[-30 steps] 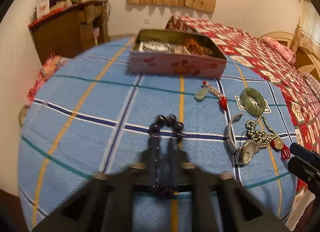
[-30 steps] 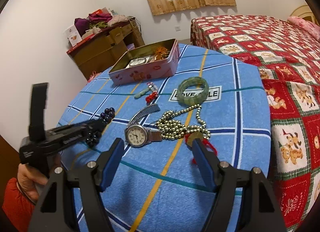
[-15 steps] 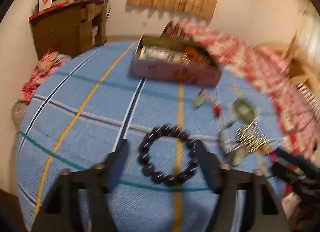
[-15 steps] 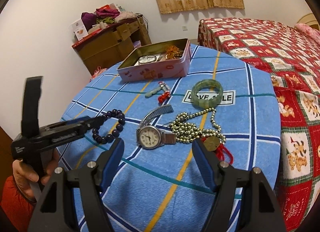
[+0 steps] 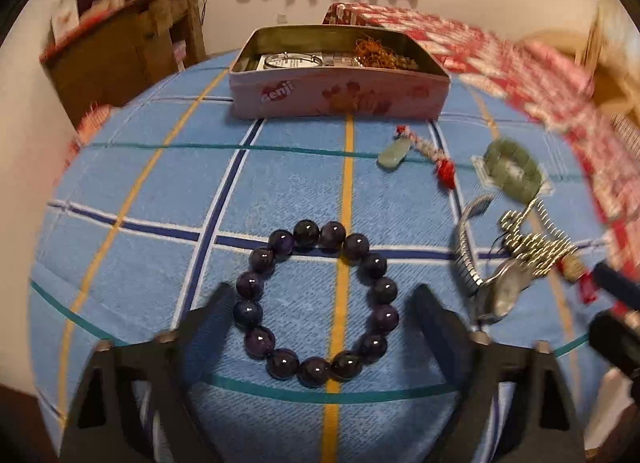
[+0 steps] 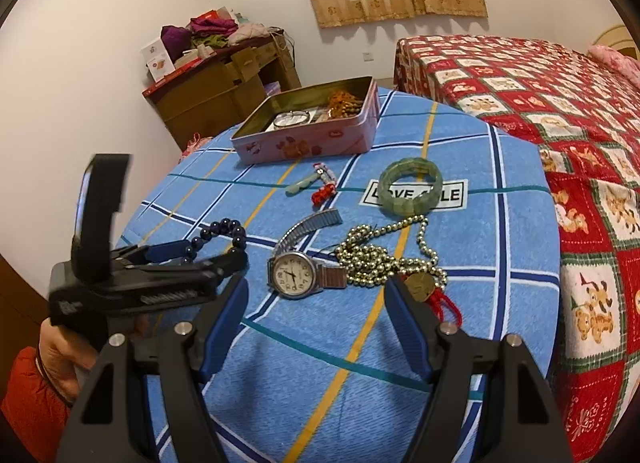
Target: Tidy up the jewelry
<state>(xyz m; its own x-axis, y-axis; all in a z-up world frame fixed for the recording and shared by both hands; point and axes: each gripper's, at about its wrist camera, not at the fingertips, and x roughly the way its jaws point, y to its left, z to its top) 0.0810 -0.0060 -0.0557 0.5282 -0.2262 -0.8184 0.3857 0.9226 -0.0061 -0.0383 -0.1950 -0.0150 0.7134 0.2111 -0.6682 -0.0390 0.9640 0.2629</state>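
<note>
A dark purple bead bracelet (image 5: pixel 316 299) lies flat on the blue checked tablecloth (image 5: pixel 160 191). My left gripper (image 5: pixel 323 295) straddles it, jaws closing, and the pads stand just clear of the beads. In the right wrist view the same left gripper (image 6: pixel 208 255) sits low over the bracelet (image 6: pixel 224 225). My right gripper (image 6: pixel 317 285) hovers open just short of a silver wristwatch (image 6: pixel 294 275), holding nothing. An open pink tin (image 6: pixel 308 143) with a bangle and orange beads inside stands at the back.
A gold bead necklace with a coin and red tassel (image 6: pixel 376 259), a green jade bangle (image 6: pixel 410 187) and a jade pendant on red cord (image 6: pixel 308 183) lie right of centre. A red quilted bed (image 6: pixel 540 95) adjoins on the right, a cluttered wooden cabinet (image 6: pixel 212 91) stands back left.
The left gripper, shut on the lifted bracelet a second ago, opened; the bracelet now lies in a ring on the cloth, and the gripper has sunk closer around it. The right gripper stayed put.
</note>
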